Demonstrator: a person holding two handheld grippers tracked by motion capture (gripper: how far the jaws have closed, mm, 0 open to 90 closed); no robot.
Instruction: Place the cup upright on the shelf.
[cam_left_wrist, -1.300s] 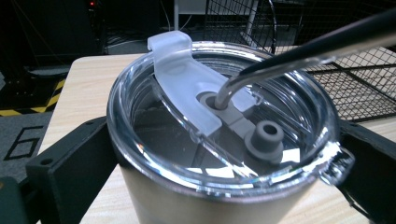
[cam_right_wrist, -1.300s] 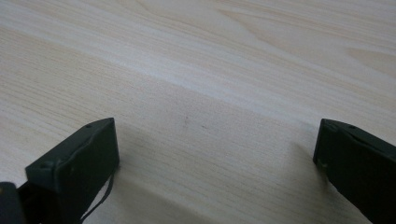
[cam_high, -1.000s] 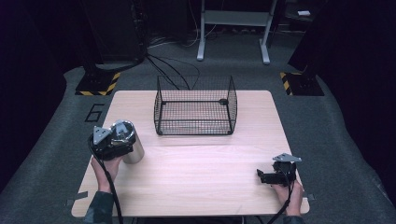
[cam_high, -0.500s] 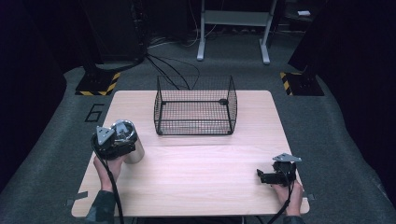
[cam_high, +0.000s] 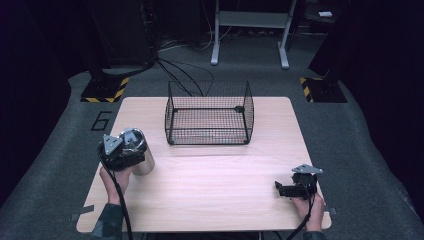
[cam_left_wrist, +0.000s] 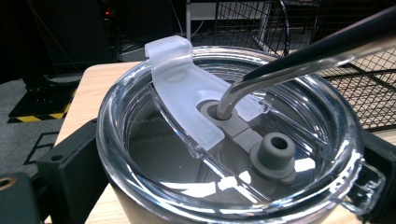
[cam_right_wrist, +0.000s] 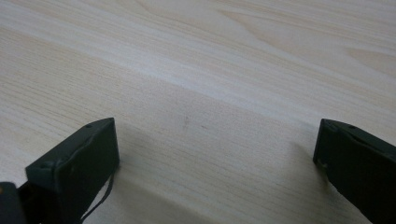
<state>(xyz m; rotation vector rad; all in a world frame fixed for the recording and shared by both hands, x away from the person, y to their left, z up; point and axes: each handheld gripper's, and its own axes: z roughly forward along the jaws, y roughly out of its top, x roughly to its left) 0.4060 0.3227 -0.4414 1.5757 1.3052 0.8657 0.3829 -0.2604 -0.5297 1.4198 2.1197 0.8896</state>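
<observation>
The steel tumbler (cam_high: 142, 157), clear-lidded with a metal straw (cam_left_wrist: 299, 56), stands upright in my left gripper (cam_high: 122, 150), jaws clamped on its sides; my right gripper (cam_high: 280, 189) rests spread wide on the table (cam_high: 210, 190).

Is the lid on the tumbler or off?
On. In the left gripper view the clear lid covers the tumbler rim all around, and a metal straw passes through its hole.

L gripper (cam_high: 131, 148) clamped, R gripper (cam_high: 280, 189) fingers apart.
</observation>
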